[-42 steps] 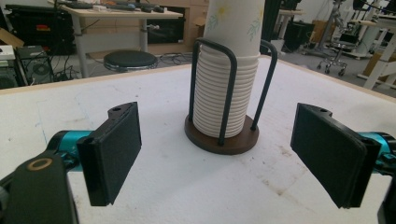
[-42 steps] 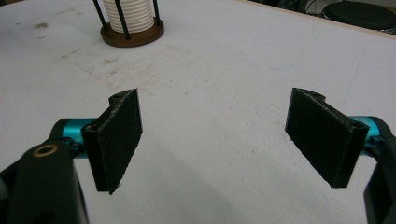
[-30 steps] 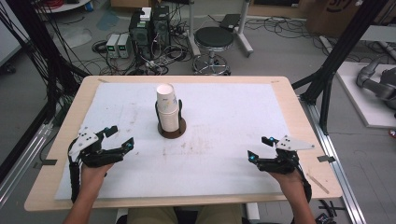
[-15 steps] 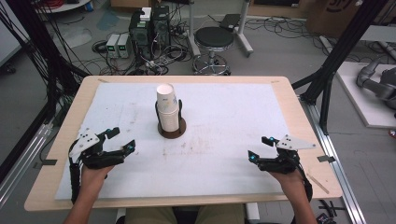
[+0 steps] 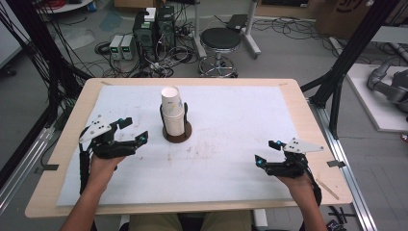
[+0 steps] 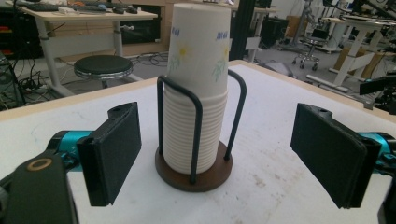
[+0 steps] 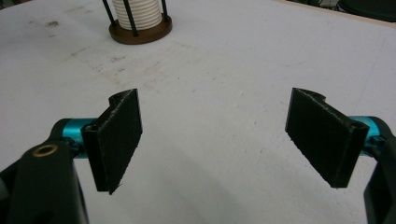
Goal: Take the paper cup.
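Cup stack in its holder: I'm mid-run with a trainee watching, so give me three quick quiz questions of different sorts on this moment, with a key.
1. True or false: the left gripper is shut on the cup stack.
2. Multiple choice: what keeps the cup stack upright? A) a cardboard box B) a dark wire holder on a round brown base C) the right gripper
3. Fill in: in the left gripper view, the top cup is printed with small ____.

Key: 1 false, its jaws stand wide open, short of the stack. 2 B. 3 flowers.
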Available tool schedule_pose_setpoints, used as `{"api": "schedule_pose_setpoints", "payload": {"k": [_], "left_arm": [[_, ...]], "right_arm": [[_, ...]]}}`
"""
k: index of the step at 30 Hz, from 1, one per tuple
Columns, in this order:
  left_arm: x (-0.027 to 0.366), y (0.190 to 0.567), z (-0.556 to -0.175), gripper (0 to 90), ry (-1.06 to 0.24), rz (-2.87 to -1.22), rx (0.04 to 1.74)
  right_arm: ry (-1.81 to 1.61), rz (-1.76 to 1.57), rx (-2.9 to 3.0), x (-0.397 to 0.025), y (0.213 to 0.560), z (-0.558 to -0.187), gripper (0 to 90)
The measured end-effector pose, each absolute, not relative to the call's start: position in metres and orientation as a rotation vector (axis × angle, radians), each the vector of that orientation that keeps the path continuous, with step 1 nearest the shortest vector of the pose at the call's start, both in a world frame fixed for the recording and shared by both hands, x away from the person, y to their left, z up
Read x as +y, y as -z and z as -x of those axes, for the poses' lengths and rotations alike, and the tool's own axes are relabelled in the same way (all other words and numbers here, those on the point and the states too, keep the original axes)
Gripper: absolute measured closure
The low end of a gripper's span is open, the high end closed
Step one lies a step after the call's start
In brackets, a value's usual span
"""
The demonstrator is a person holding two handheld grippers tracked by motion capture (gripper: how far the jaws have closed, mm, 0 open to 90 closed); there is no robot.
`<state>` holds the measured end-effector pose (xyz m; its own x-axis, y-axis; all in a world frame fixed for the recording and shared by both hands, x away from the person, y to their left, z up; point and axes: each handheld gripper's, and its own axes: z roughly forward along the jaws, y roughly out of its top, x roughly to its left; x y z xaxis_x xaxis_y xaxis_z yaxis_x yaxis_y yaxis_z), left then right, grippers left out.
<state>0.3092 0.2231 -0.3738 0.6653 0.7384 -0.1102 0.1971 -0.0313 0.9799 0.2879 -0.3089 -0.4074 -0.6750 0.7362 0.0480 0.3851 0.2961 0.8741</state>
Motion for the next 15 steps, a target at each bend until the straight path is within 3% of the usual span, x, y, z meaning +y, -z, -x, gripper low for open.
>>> {"api": "schedule_pose_setpoints", "payload": {"k": [15], "left_arm": [[0.199,0.328,-0.353,16.1,-0.498,-1.644,0.746]], "right_arm": [[-1.337,-1.003,2.218,-0.309,0.408,-0.289,19.0]]}}
